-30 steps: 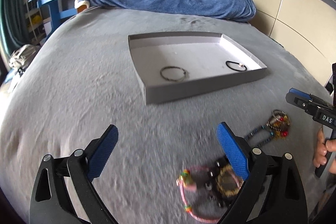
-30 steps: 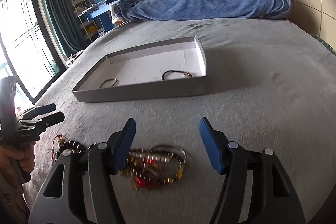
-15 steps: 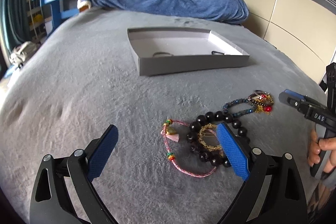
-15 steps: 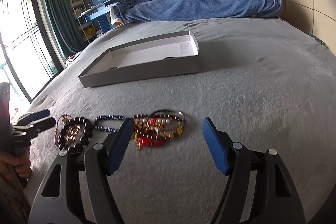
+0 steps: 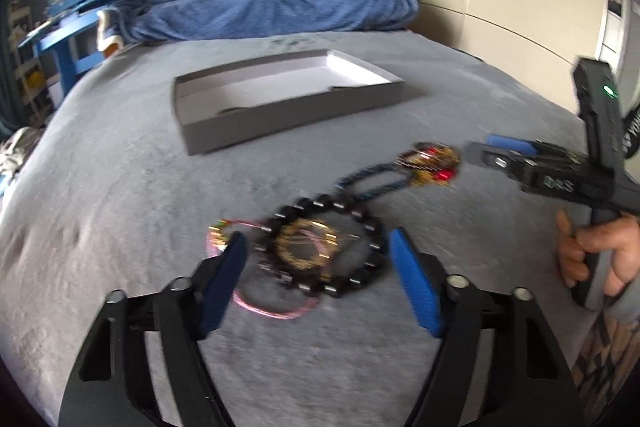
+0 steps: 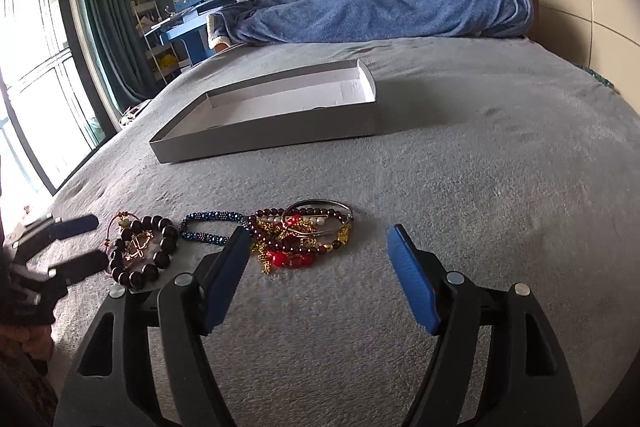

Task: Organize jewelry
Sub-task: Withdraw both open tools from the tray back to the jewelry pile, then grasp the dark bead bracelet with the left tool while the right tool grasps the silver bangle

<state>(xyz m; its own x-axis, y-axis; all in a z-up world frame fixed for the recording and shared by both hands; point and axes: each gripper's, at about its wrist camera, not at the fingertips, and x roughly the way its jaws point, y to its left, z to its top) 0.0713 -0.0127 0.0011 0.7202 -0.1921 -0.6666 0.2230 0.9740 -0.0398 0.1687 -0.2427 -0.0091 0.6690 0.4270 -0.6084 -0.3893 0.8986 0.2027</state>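
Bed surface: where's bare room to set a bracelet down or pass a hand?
Free: the grey blanket right of the tangled pile, and the strip between the pile and the grey tray. Crowded: the row from the black bead bracelet to the pile, with the left tool over it.

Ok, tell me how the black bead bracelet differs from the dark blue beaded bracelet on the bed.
The black bead bracelet has big round beads; the dark blue beaded bracelet has tiny ones. The black one lies as a round ring around gold jewelry; the blue one is a flattened, empty loop. Both lie on the grey bedcover, outside the grey tray.
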